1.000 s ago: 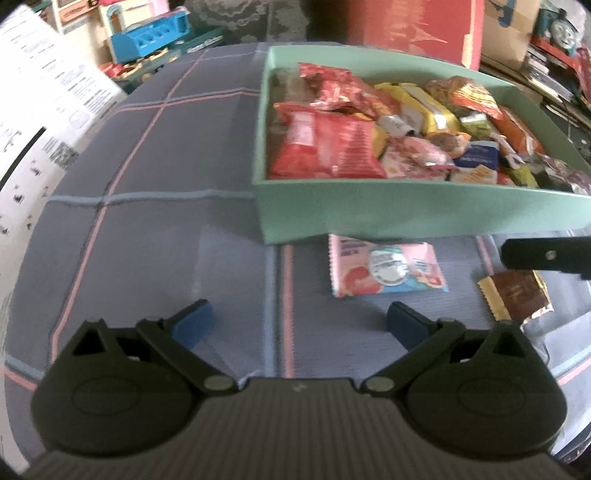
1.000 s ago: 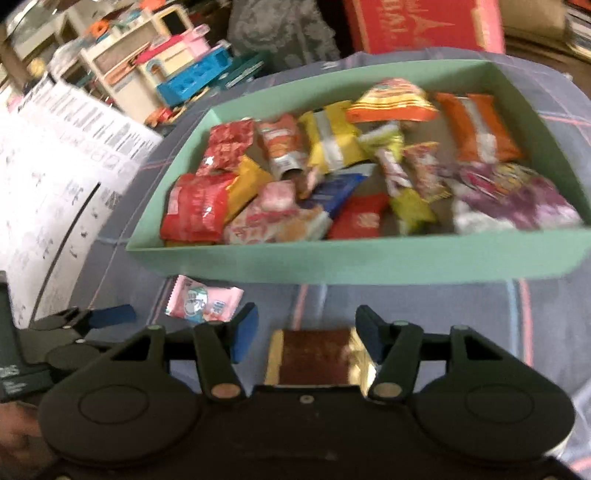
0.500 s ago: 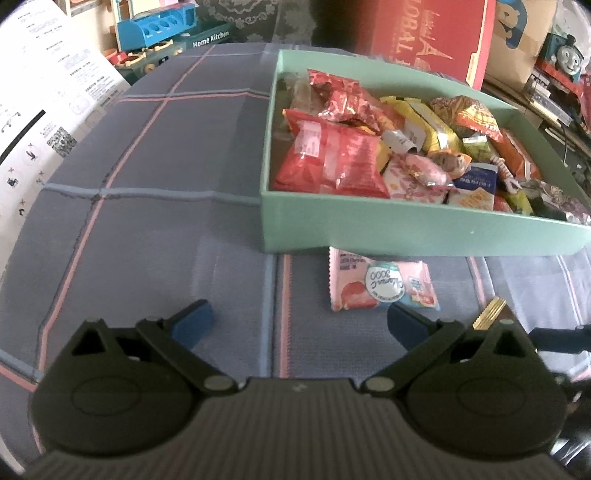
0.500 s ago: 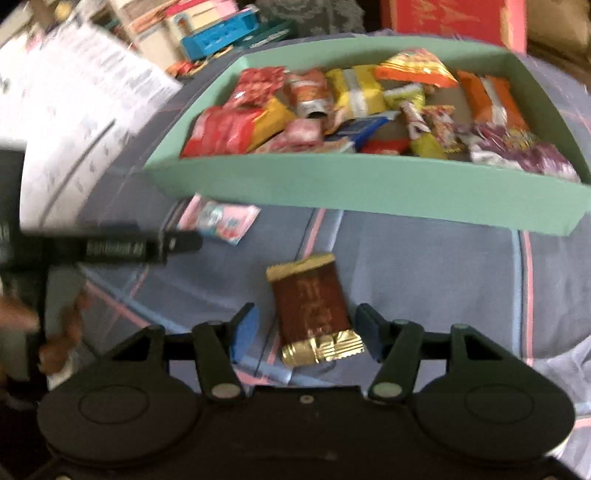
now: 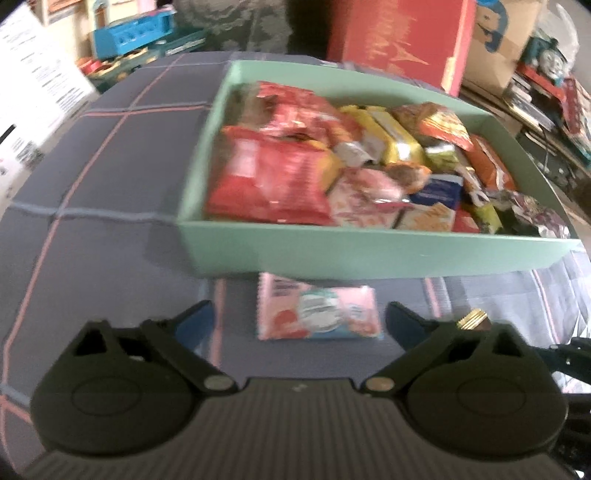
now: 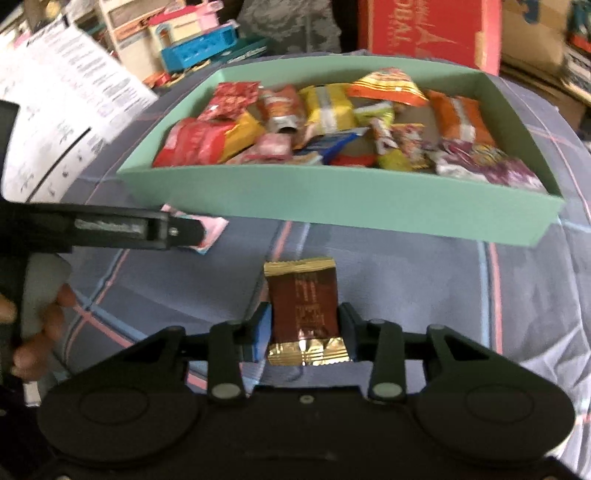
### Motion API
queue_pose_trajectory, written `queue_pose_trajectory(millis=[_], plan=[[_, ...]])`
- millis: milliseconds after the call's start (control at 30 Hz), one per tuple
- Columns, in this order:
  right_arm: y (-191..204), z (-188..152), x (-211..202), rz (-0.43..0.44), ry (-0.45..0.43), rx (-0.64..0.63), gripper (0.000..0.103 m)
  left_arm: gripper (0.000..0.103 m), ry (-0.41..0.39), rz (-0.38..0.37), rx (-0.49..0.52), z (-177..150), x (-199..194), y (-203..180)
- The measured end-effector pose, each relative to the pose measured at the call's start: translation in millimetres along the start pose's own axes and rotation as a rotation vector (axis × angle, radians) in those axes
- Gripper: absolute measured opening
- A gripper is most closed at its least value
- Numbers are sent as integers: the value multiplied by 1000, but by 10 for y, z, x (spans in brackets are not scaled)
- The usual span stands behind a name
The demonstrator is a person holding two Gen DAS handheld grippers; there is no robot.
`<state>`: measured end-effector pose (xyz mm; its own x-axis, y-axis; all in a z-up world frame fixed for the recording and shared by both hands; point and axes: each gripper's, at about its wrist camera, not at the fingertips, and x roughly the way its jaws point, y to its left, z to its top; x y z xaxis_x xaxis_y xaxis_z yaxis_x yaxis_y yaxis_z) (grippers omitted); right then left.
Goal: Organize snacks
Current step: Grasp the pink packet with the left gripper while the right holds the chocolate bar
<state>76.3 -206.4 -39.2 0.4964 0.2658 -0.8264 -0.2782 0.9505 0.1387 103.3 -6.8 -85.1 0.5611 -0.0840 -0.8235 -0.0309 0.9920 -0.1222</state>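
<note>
A green box full of several snack packets sits on the grey checked cloth. A pink snack packet lies flat in front of the box, between the wide-open fingers of my left gripper; it also shows in the right wrist view partly behind the left gripper. My right gripper is shut on a brown and gold snack bar, gripping its sides near the gold end. A gold corner of that bar peeks out in the left wrist view.
A red carton stands behind the box. White printed sheets lie at the left. Toys and a blue crate crowd the back left, cardboard boxes and clutter the back right.
My right gripper has closed its fingers onto the brown and gold bar. My left gripper has moved forward so the pink packet now lies between its open fingers.
</note>
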Motion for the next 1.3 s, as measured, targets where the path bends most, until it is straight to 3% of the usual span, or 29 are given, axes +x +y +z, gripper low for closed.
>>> queue_pose_trajectory(millis=[133, 200, 333, 500, 600, 767, 867, 933, 1000, 1200, 1300], plan=[[-81, -48, -48, 11, -9, 29, 38, 61, -34, 27, 97, -72, -13, -196], [-93, -43, -45, 13, -14, 39, 38, 55, -44, 33, 108, -112, -43, -220], [-131, -35, -31, 15, -26, 68, 38, 31, -60, 52, 100, -152, -146, -207], [-194, -25, -80, 33, -29, 134, 38, 21, -75, 25, 74, -147, -287, -124], [-252, -48, -127, 38, -28, 163, 38, 19, -47, -54, 107, -183, -342, -126], [-319, -109, -172, 29, -23, 193, 38, 19, 54, -111, 145, -343, -352, -140], [-354, -133, -181, 35, -19, 210, 38, 27, 57, -121, 172, -374, -412, -118], [-353, -140, -199, 39, -22, 216, 38, 56, 27, -102, 190, -361, -472, -108], [-358, -137, -213, 44, -27, 219, 38, 68, -3, -78, 231, -316, -491, -129], [-356, -144, -290, 34, -40, 230, 38, 68, -27, -29, 434, -200, -278, -353], [-388, -158, -317, 28, -42, 242, 38, 62, 4, -78, 452, -163, -182, -422]])
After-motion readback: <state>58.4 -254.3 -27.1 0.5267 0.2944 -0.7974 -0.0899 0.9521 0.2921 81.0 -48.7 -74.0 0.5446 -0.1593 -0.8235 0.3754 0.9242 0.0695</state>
